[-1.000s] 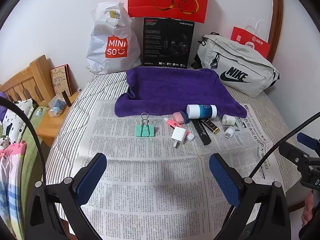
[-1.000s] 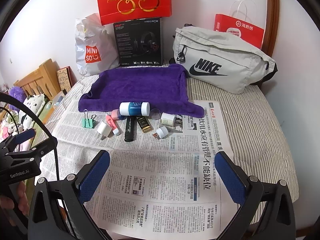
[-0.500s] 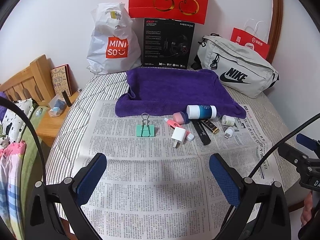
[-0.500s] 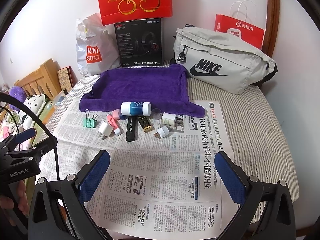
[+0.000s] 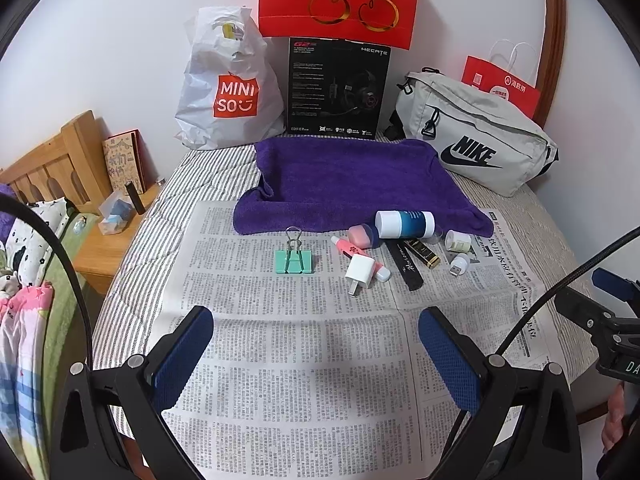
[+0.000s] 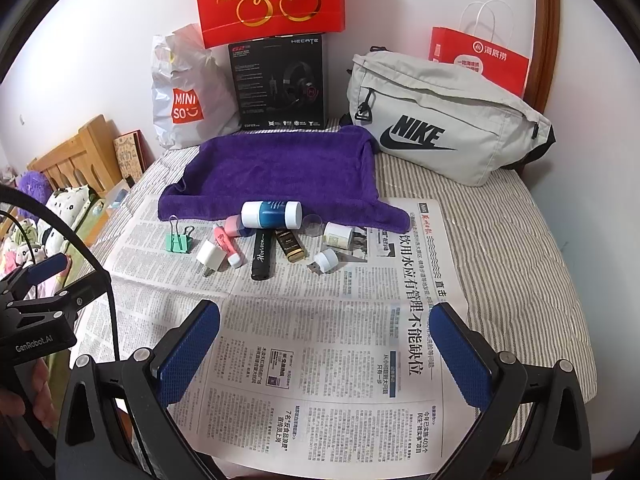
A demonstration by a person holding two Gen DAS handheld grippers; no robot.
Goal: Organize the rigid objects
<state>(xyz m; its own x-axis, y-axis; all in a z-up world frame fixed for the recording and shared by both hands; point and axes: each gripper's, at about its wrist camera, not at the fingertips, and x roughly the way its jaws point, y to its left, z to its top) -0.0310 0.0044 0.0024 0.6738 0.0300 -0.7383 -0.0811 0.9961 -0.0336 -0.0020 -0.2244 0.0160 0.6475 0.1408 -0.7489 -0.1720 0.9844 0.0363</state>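
Small objects lie on newspaper (image 5: 288, 360) in front of a purple towel (image 5: 352, 176): a green binder clip (image 5: 294, 260), a white charger plug (image 5: 359, 274), a pink tube (image 5: 352, 250), a blue-and-white bottle (image 5: 405, 224), a black tube (image 5: 409, 268), a gold-capped tube (image 5: 422, 252), a small white jar (image 5: 458, 241) and a white USB light (image 5: 459, 263). The same row shows in the right wrist view, with the bottle (image 6: 271, 214) and clip (image 6: 179, 240). My left gripper (image 5: 316, 352) and right gripper (image 6: 326, 346) are both open and empty, held well short of the objects.
A Miniso bag (image 5: 228, 92), black headset box (image 5: 338, 88), red gift bag (image 5: 338, 0) and grey Nike bag (image 5: 476, 140) line the wall behind the towel. A wooden bedside shelf (image 5: 104, 240) is to the left. The striped mattress edge (image 6: 560, 320) runs on the right.
Both grippers have drifted very slightly; the scene sits a touch lower in view. Nothing was grasped or moved.
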